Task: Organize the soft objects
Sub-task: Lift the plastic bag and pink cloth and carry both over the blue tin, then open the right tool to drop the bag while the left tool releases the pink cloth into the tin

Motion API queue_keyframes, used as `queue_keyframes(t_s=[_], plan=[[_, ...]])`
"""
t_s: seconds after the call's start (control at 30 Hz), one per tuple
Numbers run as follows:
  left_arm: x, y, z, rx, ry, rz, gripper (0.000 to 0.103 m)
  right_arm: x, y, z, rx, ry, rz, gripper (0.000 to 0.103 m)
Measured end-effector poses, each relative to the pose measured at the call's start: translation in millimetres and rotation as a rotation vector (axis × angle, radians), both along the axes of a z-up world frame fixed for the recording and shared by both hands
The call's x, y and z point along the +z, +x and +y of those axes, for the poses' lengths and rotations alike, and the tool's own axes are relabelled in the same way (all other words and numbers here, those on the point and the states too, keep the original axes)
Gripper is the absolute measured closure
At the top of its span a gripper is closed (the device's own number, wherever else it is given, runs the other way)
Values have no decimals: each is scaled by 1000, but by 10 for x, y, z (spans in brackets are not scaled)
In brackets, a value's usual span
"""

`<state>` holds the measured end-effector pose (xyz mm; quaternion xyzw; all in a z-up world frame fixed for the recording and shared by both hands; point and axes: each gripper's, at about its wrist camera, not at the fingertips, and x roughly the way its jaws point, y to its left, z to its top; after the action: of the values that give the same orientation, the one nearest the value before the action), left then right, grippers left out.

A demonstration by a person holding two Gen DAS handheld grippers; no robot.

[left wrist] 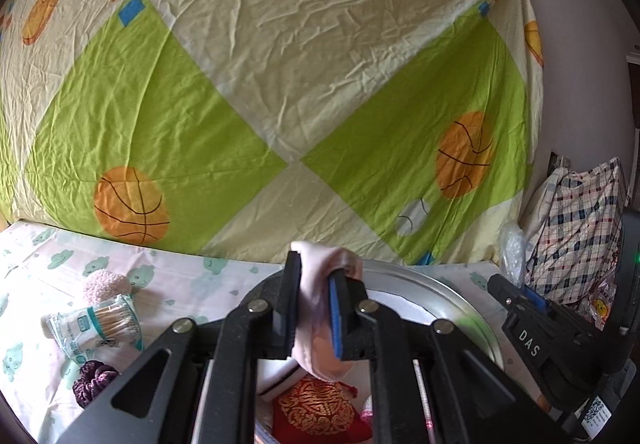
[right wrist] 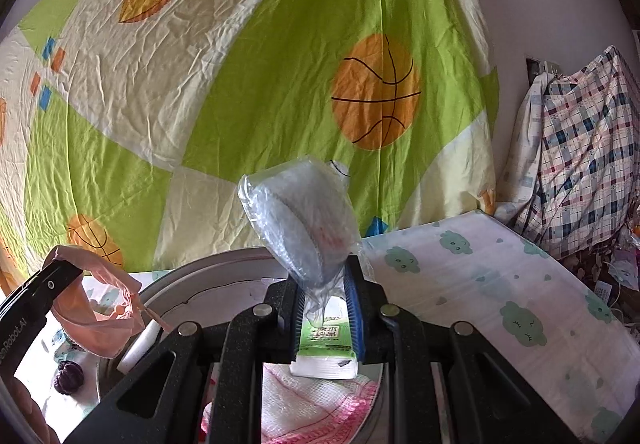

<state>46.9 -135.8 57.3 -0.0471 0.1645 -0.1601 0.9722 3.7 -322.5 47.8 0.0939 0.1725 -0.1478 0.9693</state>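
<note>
— Your left claw (left wrist: 316, 308): what's it gripping?
— Clamped on a pink cloth pouch (left wrist: 320, 296), over the metal basin (left wrist: 452, 296).
— And your right claw (right wrist: 328, 308)?
— Pinching a plastic-wrapped bundle (right wrist: 300, 220) above that basin; bed (right wrist: 500, 284) clear to your right, hanging sheet (right wrist: 240, 84) ahead.

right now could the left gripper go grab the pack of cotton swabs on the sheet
Probably not yet. The left gripper is shut on a pink cloth pouch, so its jaws are taken. The way itself looks free: the pack of cotton swabs lies uncovered on the sheet, off to its left.
</note>
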Motion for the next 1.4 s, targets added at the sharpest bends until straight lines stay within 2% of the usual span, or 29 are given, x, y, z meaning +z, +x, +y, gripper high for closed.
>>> queue_keyframes(t_s=[0.2,0.57,1.1,1.17,1.2,1.23,1.3,1.33,1.4], plan=[[-110,106,-212,-24,58,41,92,-89,116,-77,-28,-22,42,82],[-361,327,-252,10,135,154,92,-268,306,-65,-21,-48,138,82],[-500,450,-213,80,213,217,91,-355,395,109,75,-52,199,82],[-495,436,-207,101,227,210,80,-348,391,107,100,-35,200,79],[-486,425,-201,110,232,205,54,-342,386,109,113,-24,198,68],[-467,398,-190,122,232,194,22,-332,382,115,119,-22,200,51],[-391,298,-145,184,224,124,4,-273,329,124,118,-27,167,32],[-347,249,-127,201,225,83,0,-238,281,119,104,-28,135,27],[-283,194,-111,199,234,42,0,-181,214,88,104,-7,87,25]])
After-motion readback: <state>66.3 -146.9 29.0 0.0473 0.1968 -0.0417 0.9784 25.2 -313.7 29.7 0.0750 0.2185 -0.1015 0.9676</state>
